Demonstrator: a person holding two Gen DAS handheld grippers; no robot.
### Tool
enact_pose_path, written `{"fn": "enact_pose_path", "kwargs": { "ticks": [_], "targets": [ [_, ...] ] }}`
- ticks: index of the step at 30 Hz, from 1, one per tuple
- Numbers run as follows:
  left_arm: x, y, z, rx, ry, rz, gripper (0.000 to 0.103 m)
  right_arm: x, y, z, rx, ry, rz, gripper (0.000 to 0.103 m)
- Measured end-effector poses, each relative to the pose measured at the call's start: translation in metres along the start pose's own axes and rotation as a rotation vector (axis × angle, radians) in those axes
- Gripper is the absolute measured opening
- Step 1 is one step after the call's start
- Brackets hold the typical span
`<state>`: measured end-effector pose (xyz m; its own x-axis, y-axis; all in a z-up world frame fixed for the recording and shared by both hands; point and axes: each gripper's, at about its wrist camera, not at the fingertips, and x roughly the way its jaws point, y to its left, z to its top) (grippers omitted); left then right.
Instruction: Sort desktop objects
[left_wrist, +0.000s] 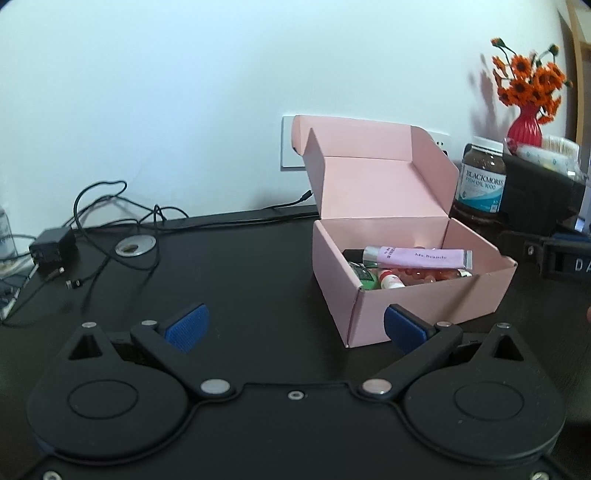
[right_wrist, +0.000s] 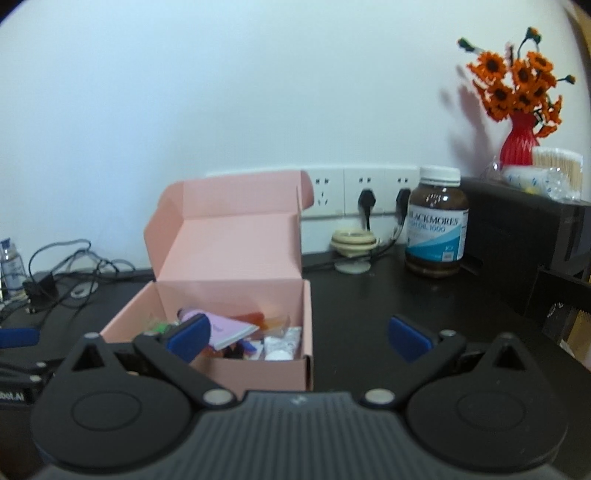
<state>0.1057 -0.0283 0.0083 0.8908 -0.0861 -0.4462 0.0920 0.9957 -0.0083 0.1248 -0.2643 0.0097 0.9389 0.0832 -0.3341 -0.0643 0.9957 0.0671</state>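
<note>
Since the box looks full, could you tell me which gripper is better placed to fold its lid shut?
Probably the right gripper: open and empty, at the pink box, facing its raised lid.

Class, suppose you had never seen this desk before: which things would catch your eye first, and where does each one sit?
The open pink box sits mid-desk, lid up, with a lilac tube lying on top of the small items inside. At the far right by the wall, orange flowers stand in a red vase, with a brown supplement bottle on the desk below and to their left. Both the left claw and the right claw are open and empty.
</note>
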Motion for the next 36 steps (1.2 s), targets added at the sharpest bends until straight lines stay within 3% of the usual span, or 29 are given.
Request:
{"fn": "enact_pose_path", "kwargs": {
  "ticks": [7,11,16,24,36],
  "targets": [
    [0.001,-0.003,0.008,-0.008,0.011,-0.049,0.103,-0.01,-0.006,-0.005,0.045,-0.06,0.074,0.102],
    [0.004,-0.003,0.022,-0.03,0.014,-0.089,0.103,-0.007,-0.009,-0.007,0.076,-0.042,0.084,0.102],
    [0.021,0.001,0.042,-0.058,0.076,-0.153,0.103,-0.005,-0.019,-0.007,0.138,-0.023,0.101,0.102],
    [0.045,0.006,0.058,-0.116,0.098,-0.184,0.103,-0.001,-0.047,-0.012,0.307,0.005,0.133,0.102],
    [0.069,0.003,0.069,-0.115,0.098,-0.199,0.103,-0.004,-0.043,-0.012,0.294,-0.001,0.117,0.102]
  ]
}}
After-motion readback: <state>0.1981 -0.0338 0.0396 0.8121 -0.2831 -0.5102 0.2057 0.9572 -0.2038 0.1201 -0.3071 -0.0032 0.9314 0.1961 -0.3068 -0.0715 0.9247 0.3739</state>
